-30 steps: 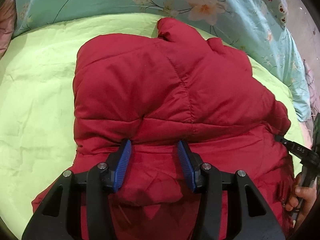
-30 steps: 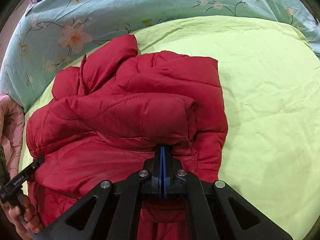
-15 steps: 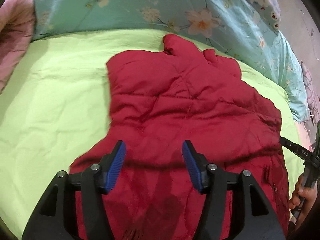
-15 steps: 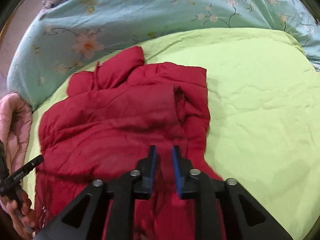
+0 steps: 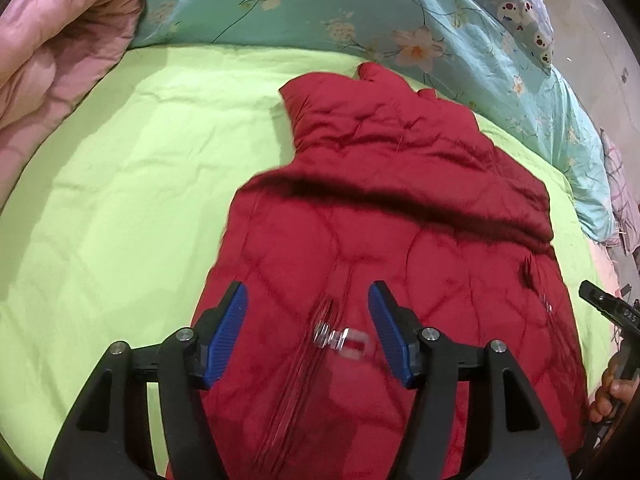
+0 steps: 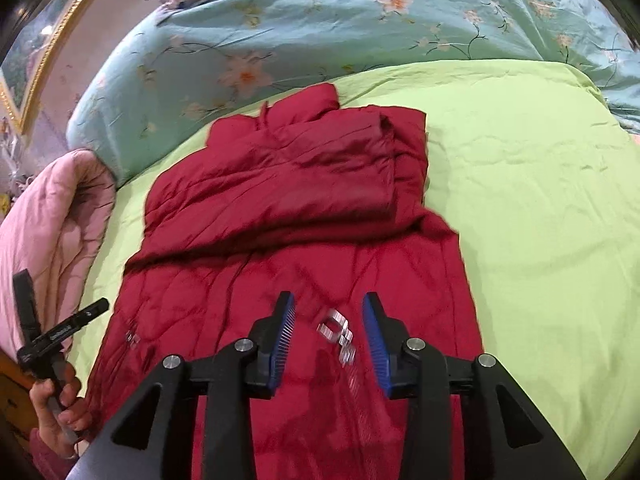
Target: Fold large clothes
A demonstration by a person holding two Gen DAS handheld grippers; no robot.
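Jacket [image 5: 400, 208] in red quilted fabric lies spread on the lime-green bed sheet [image 5: 120, 184], its upper part folded down over itself so that a thick fold runs across the middle. Its collar end points toward the teal floral quilt [image 5: 320, 8] bunched along the far side of the bed, and a pink quilted blanket [image 5: 52, 40] is heaped at the corner beside it. The left tool [image 5: 308, 332] hangs over the near half of the jacket with its blue-padded jaws opening; nothing is gripped, only the blurred zipper pull [image 5: 344, 338] shows in the gap. The right tool [image 6: 329, 338] hovers over the same near half, jaws also opening and holding nothing, with a blurred metal zipper piece seen between them. In the right wrist view the person's left hand [image 6: 60, 404] grips that tool's handle at the lower left edge; in the left wrist view the right hand [image 5: 612, 392] shows at the lower right edge.
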